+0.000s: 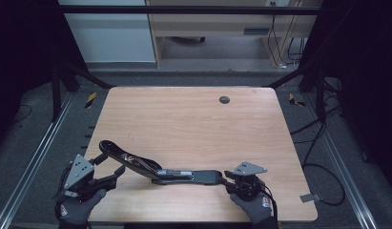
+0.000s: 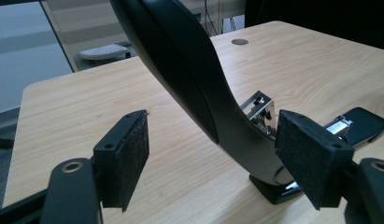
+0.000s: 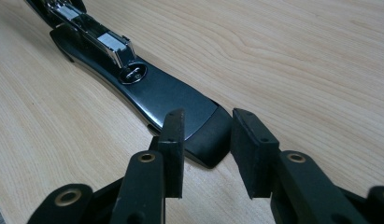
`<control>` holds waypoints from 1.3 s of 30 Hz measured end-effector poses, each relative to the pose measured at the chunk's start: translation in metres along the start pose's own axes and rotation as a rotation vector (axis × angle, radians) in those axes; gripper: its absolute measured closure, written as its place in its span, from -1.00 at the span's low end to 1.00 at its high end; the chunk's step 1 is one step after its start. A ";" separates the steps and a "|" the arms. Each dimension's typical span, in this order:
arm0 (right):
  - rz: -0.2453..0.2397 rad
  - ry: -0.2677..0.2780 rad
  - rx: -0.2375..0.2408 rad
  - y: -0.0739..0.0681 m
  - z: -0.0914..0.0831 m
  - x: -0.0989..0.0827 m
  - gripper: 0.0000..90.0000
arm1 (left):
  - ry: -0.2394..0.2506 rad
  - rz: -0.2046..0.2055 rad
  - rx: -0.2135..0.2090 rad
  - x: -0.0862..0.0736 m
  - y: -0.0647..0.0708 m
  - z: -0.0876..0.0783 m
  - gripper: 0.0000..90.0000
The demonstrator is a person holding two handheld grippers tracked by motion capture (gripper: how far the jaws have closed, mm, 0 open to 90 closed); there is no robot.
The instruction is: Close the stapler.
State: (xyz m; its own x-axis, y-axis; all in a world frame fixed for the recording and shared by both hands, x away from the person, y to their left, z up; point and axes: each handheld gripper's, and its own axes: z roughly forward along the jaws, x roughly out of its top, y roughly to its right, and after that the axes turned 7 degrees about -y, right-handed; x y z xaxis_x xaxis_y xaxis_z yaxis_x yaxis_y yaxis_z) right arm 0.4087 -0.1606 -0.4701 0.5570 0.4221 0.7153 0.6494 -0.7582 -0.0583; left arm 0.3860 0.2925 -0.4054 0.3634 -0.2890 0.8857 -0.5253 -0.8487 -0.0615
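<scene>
A large black stapler [image 1: 198,176] lies folded open on the wooden table [image 1: 184,119] near its front edge. Its flat base with the metal magazine [image 3: 110,44] points right, and its curved top arm [image 1: 119,153] rises to the left. My left gripper [image 1: 110,166] is open at the front left, its pads [image 2: 129,158] standing wide on either side of the curved arm [image 2: 194,84]. My right gripper [image 1: 228,180] is open at the base's rounded right end [image 3: 199,116]. Its two pads [image 3: 252,149] hover just over that end, narrower than it and not pressing on it.
A round grey cable port [image 1: 224,99] sits in the table's far right part. Metal rails [image 1: 36,152] run along the floor on both sides, with cables [image 1: 322,167] on the right. A gloved hand [image 1: 77,210] holds each gripper at the near edge.
</scene>
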 end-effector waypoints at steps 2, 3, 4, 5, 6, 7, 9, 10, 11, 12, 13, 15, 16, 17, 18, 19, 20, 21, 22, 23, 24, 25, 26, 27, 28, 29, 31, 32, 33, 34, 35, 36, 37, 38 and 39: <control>0.006 -0.008 0.002 0.000 0.001 0.000 0.48 | 0.003 -0.002 0.001 0.003 -0.001 0.002 -0.42; 0.005 -0.010 0.002 0.000 0.001 0.000 0.49 | 0.005 -0.001 0.003 0.004 -0.001 0.002 -0.42; 0.007 -0.012 0.003 -0.001 0.001 0.000 0.50 | 0.006 0.003 0.003 0.006 -0.001 0.003 -0.42; 0.004 -0.013 -0.001 -0.001 0.002 0.000 0.51 | 0.010 0.000 0.000 0.007 -0.002 0.005 -0.42; 0.001 -0.011 0.000 -0.001 0.002 0.000 0.52 | 0.014 -0.005 -0.002 0.009 -0.002 0.005 -0.42; 0.006 -0.010 0.002 -0.001 0.002 0.001 0.53 | 0.017 -0.007 -0.002 0.010 -0.003 0.006 -0.42; 0.004 -0.013 0.001 -0.001 0.003 0.001 0.55 | 0.019 -0.009 0.004 0.012 -0.004 0.007 -0.42; 0.006 -0.014 0.004 -0.001 0.003 0.001 0.56 | 0.021 -0.012 0.004 0.013 -0.005 0.008 -0.41; 0.005 -0.014 0.004 -0.002 0.004 0.001 0.57 | 0.020 -0.009 0.005 0.014 -0.005 0.008 -0.41; -0.002 -0.015 0.001 -0.001 0.004 0.001 0.58 | 0.022 -0.010 0.007 0.014 -0.005 0.008 -0.40; -0.004 -0.015 0.002 -0.001 0.005 0.001 0.59 | 0.022 -0.011 0.007 0.015 -0.006 0.009 -0.40; -0.008 -0.017 0.001 -0.002 0.006 0.002 0.60 | 0.026 -0.014 0.005 0.016 -0.007 0.009 -0.36; -0.006 -0.014 0.003 -0.002 0.006 0.002 0.61 | 0.026 -0.013 0.007 0.017 -0.006 0.009 -0.35; -0.007 -0.013 0.004 -0.003 0.006 0.003 0.61 | 0.026 -0.010 0.009 0.017 -0.006 0.010 -0.33; -0.008 -0.016 0.005 -0.003 0.007 0.003 0.62 | 0.026 -0.009 0.012 0.017 -0.006 0.010 -0.29; -0.005 -0.019 0.005 -0.004 0.007 0.003 0.63 | 0.025 -0.009 0.014 0.018 -0.006 0.011 -0.27; -0.009 -0.021 0.004 -0.004 0.008 0.003 0.64 | 0.024 -0.010 0.013 0.018 -0.005 0.012 -0.24; -0.009 -0.023 0.005 -0.004 0.009 0.003 0.65 | 0.024 -0.011 0.016 0.018 -0.005 0.012 -0.22; -0.010 -0.027 0.004 -0.004 0.010 0.003 0.66 | 0.025 -0.013 0.021 0.018 -0.005 0.013 -0.19; -0.010 -0.027 0.004 -0.004 0.011 0.003 0.68 | 0.026 -0.016 0.024 0.019 -0.005 0.013 -0.15; -0.009 -0.031 0.001 -0.004 0.011 0.003 0.70 | 0.030 -0.017 0.025 0.019 -0.005 0.013 -0.10; -0.010 -0.031 -0.001 -0.004 0.012 0.003 0.72 | 0.034 -0.021 0.025 0.019 -0.004 0.012 -0.06; -0.018 -0.028 -0.007 -0.003 0.013 0.003 0.74 | 0.033 -0.024 0.027 0.020 -0.004 0.012 -0.02; -0.008 -0.032 -0.004 -0.004 0.014 0.003 0.77 | 0.031 -0.028 0.028 0.020 -0.004 0.012 0.00; -0.007 -0.034 -0.006 -0.004 0.014 0.003 0.79 | 0.032 -0.032 0.031 0.019 -0.004 0.011 0.03; -0.009 -0.033 -0.007 -0.004 0.015 0.003 0.82 | 0.035 -0.044 0.026 0.019 -0.005 0.011 0.06; -0.011 -0.032 -0.012 -0.005 0.017 0.003 0.87 | 0.038 -0.050 0.022 0.019 -0.005 0.011 0.08; -0.009 -0.033 -0.011 -0.005 0.018 0.003 0.89 | 0.038 -0.052 0.022 0.019 -0.005 0.011 0.09; -0.006 -0.036 -0.008 -0.005 0.018 0.003 0.91 | 0.037 -0.053 0.021 0.019 -0.005 0.011 0.09; -0.013 -0.039 -0.010 -0.004 0.020 0.003 0.92 | 0.037 -0.056 0.020 0.019 -0.005 0.011 0.09; -0.006 -0.042 -0.005 -0.004 0.021 0.003 0.93 | 0.038 -0.059 0.018 0.019 -0.006 0.011 0.10; -0.001 -0.051 -0.006 -0.004 0.022 0.003 0.93 | 0.039 -0.062 0.015 0.019 -0.006 0.011 0.10; -0.001 -0.055 -0.008 -0.004 0.023 0.003 0.94 | 0.039 -0.064 0.015 0.019 -0.006 0.011 0.11; -0.001 -0.054 -0.005 -0.004 0.025 0.003 0.95 | 0.038 -0.066 0.015 0.019 -0.006 0.011 0.11; 0.002 -0.056 -0.002 -0.004 0.026 0.003 0.96 | 0.038 -0.067 0.016 0.019 -0.005 0.010 0.11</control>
State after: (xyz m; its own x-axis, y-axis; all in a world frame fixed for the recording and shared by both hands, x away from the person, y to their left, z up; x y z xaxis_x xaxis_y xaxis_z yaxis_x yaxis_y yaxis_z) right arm 0.4209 -0.1432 -0.4855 0.5862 0.4478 0.6751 0.6475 -0.7599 -0.0581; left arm 0.4039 0.2870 -0.3930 0.3675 -0.2144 0.9050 -0.4884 -0.8726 -0.0084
